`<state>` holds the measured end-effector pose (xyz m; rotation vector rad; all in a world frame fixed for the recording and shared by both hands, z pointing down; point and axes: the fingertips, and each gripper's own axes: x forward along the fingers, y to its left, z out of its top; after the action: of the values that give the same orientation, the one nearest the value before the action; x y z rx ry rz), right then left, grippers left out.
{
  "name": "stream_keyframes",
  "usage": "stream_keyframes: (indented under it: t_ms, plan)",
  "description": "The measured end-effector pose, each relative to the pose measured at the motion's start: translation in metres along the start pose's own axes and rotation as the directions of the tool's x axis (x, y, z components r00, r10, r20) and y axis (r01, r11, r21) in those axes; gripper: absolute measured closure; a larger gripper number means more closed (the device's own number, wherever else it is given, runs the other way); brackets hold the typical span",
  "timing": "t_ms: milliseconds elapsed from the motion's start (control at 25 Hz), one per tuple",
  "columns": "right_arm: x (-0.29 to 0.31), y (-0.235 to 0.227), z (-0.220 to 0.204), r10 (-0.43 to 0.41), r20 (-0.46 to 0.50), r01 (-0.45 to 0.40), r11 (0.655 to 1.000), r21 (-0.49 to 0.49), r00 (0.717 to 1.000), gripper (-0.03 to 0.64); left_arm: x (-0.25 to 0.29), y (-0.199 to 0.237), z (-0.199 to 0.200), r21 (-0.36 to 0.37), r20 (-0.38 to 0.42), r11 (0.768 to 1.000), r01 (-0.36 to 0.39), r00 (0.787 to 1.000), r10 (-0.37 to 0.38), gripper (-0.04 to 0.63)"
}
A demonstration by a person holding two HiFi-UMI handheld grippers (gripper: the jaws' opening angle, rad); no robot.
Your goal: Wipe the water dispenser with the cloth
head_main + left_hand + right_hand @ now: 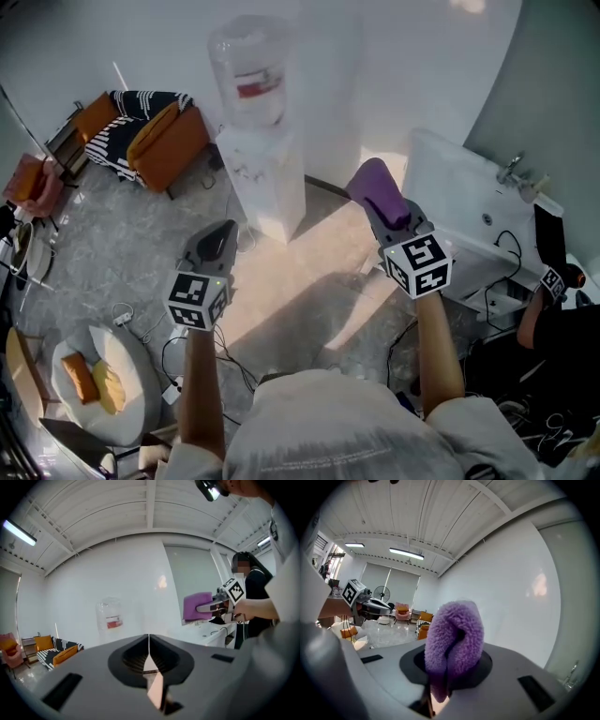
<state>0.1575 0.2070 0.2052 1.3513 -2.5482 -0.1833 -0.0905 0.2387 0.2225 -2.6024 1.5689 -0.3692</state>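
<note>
The wipe has not begun; this looks like the approach, with the tool in hand and the target not yet touched. The right claw [392, 214] is clamped on a folded purple cloth [454, 637], the fleecy fold bulging up and out past the jaws, so a good pad of it is free to meet a panel. The left claw [149, 644] is closed tight, its jaws meeting along a thin seam with nothing between them. The water dispenser [267, 178] stands on the floor [309, 281] against the white wall, a clear bottle [248, 66] seated on top, and in the head view it lies ahead and between the two claws, nearer the left one. The cloth is held up in the air off to the dispenser's right, well apart from it, with a white sink [441, 159] just beyond on that side. Judging from this, the next move calls for carrying the right claw forward and leftward until the exposed fold lies against the white cabinet or the top below the bottle, then pressing lightly and sweeping. The grip should stay firm, since the cloth is held only by its lower fold. The left claw has no job yet, though it could steady the cabinet if the dispenser rocks.
</note>
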Motion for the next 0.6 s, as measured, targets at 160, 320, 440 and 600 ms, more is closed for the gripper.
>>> stream_keyframes:
  t_ms: [160, 320, 440, 600]
  plan:
    - [-0.007, -0.029, -0.013, -0.036, -0.006, 0.036, 0.999, -0.005, 0.999, 0.566, 0.012, -0.007, -0.005, -0.028, -0.015, 0.999, -0.031, 0.999, 0.030, 0.578]
    - [-0.008, -0.060, -0.023, -0.063, -0.026, 0.063, 0.998, 0.001, 0.998, 0.565, 0.026, -0.015, -0.007, -0.032, -0.038, 0.999, -0.040, 0.999, 0.039, 0.578]
    - [0.000, -0.072, -0.024, -0.049, -0.017, 0.049, 0.999, 0.024, 0.999, 0.565, 0.038, -0.016, -0.007, -0.013, -0.050, 0.999, -0.031, 0.998, 0.030, 0.578]
    - [0.026, -0.075, -0.030, -0.008, -0.029, 0.009, 1.000, 0.012, 1.000, 0.565, 0.061, 0.005, -0.010, -0.006, -0.045, 1.000, -0.030, 0.999, 0.030, 0.578]
